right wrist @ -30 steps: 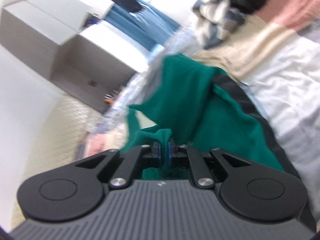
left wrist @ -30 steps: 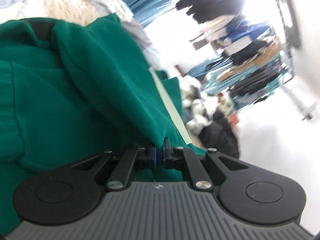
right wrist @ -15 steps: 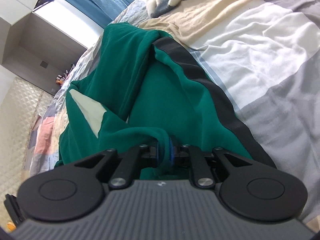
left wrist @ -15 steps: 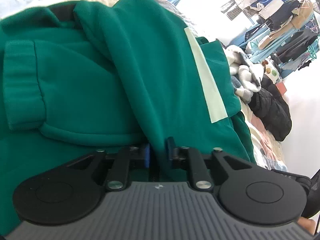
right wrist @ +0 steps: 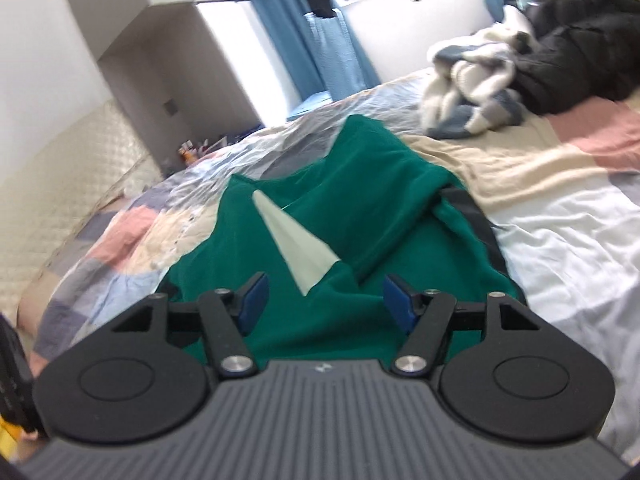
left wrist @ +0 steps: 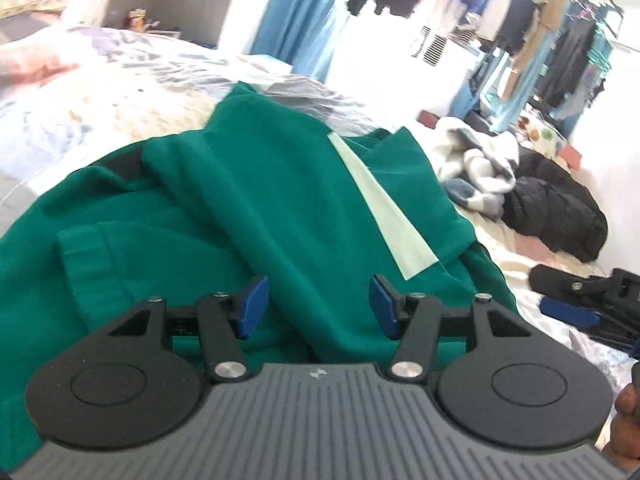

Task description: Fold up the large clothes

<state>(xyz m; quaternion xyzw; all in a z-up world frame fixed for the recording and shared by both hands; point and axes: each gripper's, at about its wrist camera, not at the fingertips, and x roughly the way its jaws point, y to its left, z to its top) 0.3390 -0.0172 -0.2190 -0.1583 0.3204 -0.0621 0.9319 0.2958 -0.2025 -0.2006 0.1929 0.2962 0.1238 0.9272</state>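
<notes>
Across the patchwork bed (right wrist: 560, 216) lies my green garment (left wrist: 280, 200); both grippers, left (left wrist: 316, 300) and right (right wrist: 324, 300), are opening, pads clear of the cloth.

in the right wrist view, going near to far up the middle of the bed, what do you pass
right tongs → pale wedge-shaped patch on the green garment → crumpled patchwork bedcover → blue curtain at the far wall

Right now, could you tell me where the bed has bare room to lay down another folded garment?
The white and grey checked bedspread to the right of the green fleece garment lies bare. It is crowded beyond that: a white-and-blue fluffy blanket and a black padded jacket are heaped there.
</notes>
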